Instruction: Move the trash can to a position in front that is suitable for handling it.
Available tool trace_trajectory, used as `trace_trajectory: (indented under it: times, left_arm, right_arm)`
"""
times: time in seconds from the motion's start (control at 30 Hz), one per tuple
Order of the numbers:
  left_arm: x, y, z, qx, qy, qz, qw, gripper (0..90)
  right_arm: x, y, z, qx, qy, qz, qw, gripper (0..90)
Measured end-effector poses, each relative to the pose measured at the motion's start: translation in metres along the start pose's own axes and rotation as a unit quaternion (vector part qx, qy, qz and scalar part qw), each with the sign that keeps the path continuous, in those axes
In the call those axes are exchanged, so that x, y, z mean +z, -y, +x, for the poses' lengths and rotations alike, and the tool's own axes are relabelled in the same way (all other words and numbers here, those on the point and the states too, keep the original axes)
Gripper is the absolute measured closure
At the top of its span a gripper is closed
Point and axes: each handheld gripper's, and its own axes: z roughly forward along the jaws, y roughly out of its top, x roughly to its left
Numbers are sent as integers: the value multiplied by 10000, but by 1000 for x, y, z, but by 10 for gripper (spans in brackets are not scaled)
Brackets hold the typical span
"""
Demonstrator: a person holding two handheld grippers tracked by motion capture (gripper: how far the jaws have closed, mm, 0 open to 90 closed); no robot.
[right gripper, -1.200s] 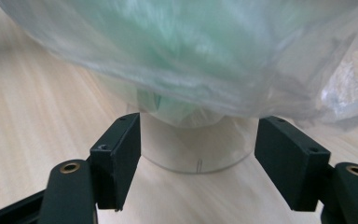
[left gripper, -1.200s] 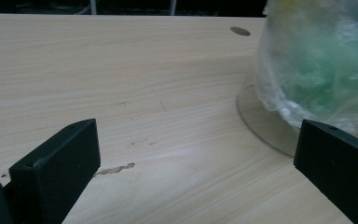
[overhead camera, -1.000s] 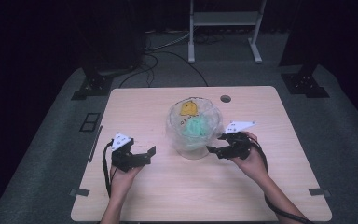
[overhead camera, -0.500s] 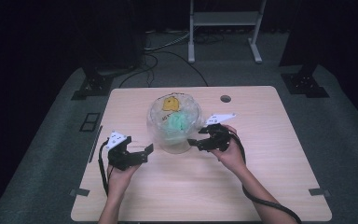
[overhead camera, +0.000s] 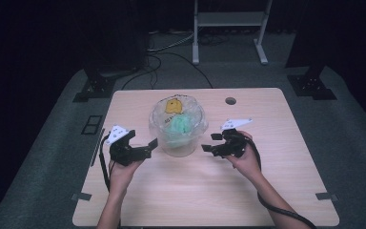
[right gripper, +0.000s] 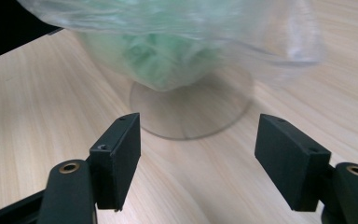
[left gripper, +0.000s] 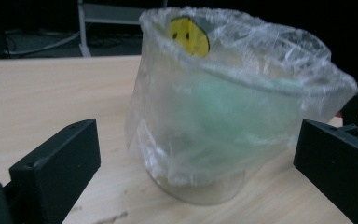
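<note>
the left hand-held gripper (overhead camera: 147,147) is sitting at the left of the wooden surface (overhead camera: 276,191), released, its two black jaws standing wide apart and gripping nothing. it is pointing right, just beside the clear container (overhead camera: 177,129); whether its upper jaw is touching the plastic cannot be told from the high view. in the left gripper view the container (left gripper: 214,116) is standing upright between the spread jaws, lined with a crinkled clear plastic bag (left gripper: 279,56) whose edge is folding out over the rim. something pale green (left gripper: 242,116) is lying inside, and a yellow smiley sticker (left gripper: 189,35) is showing near the top. the container is resting near the middle of the surface, between the two grippers. to its right the right hand-held gripper (overhead camera: 211,142) is also released, jaws apart and empty, aimed left at the container and near it without touching. in the right gripper view the round clear base (right gripper: 191,109) is sitting flat on the surface ahead of the open jaws, the bag (right gripper: 270,32) overhanging it.
</note>
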Motion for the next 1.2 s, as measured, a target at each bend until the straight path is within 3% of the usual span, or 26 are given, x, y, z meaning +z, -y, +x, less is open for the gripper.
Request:
trace_trajectory:
  times: [0.33, 0.43, 0.5, 0.53, 0.77, 0.9, 1.0, 1.1, 1.2]
  left_arm:
    - [23, -39, -1, 63, 63, -15, 10000, 18]
    - [31, -48, 0, 35, -30, 45, 10000, 44]
    - [34, -51, 1, 41, -54, 74, 9999, 67]
    - [40, -54, 4, -9, -182, 188, 9997, 73]
    - [55, -56, 14, -166, -252, 465, 9985, 150]
    - [61, -55, 19, -131, -300, 588, 9977, 254]
    - [65, -53, 21, 83, -291, 682, 9972, 418]
    - [66, -52, 23, 16, -122, 586, 9982, 570]
    - [66, -53, 23, -5, -159, 475, 9987, 679]
  right_arm:
    - [-36, 3, -23, 282, 247, -207, 9991, 309]
    - [-41, 2, -27, 387, 257, -328, 9984, 310]
    - [-44, 1, -29, 422, 266, -383, 9980, 311]
    - [-46, 1, -29, 437, 273, -402, 9979, 311]
    - [-51, -3, -29, 401, 314, -458, 9977, 312]
    - [-53, -4, -30, 397, 326, -503, 9974, 313]
    - [-53, -6, -29, 419, 311, -532, 9972, 315]
    - [-53, -9, -27, 401, 300, -567, 9971, 315]
    - [-53, -14, -25, 353, 294, -569, 9973, 315]
